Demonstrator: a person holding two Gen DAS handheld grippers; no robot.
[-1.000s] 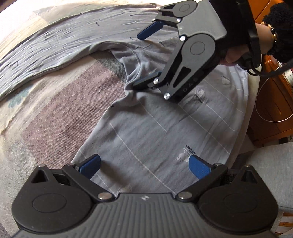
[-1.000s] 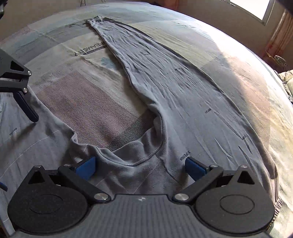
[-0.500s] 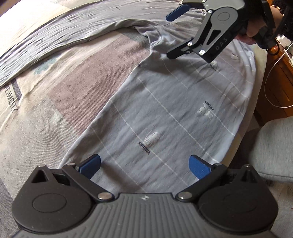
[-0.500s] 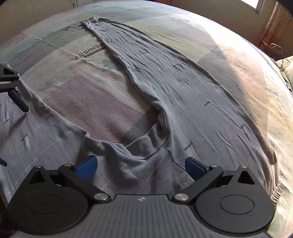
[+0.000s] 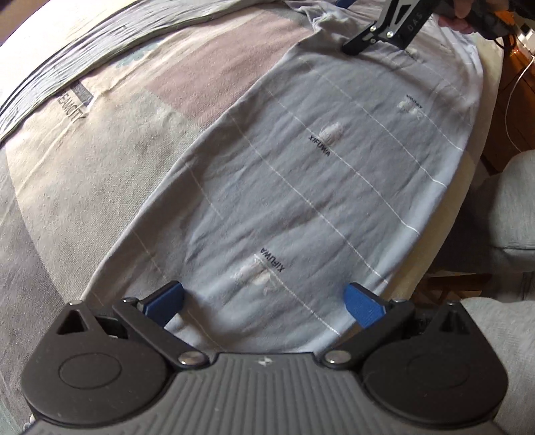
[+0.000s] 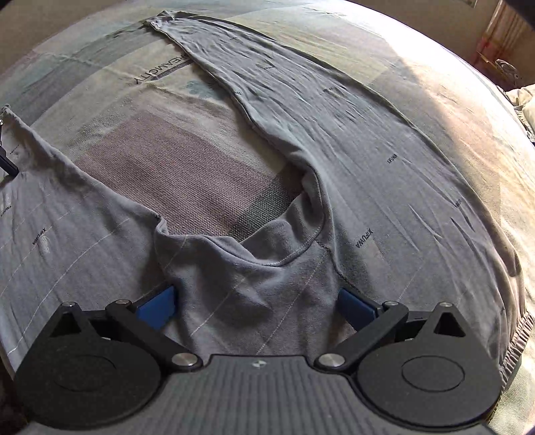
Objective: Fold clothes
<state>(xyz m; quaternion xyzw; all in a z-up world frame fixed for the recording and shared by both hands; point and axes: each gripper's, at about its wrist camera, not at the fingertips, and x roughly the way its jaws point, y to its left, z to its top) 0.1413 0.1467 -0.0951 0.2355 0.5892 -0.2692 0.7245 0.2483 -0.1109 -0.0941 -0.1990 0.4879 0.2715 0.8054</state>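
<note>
A pair of grey long pants lies spread on the bed. One leg (image 5: 317, 187), with thin white stripes and XIFUWA prints, runs away from my left gripper (image 5: 264, 304), which hovers open over the leg's near end with nothing between its blue pads. My right gripper (image 6: 255, 304) is open over the crotch (image 6: 277, 257), where the cloth bunches into folds. The other leg (image 6: 317, 110) stretches off to the far left. In the left wrist view my right gripper (image 5: 344, 26) shows at the far end of the striped leg, held by a hand (image 5: 458, 20).
The patchwork bedspread (image 6: 187, 167) with printed lettering lies between the two legs. Wooden furniture (image 5: 515, 110) and a white cable (image 5: 510, 100) stand past the bed's right edge, with grey fabric (image 5: 511, 207) close by. A pillow (image 6: 525, 100) lies at the far right.
My left gripper has drawn back along the striped leg, away from the right gripper, which looks smaller and farther off. The right gripper stays over the crotch. Both remain open.
</note>
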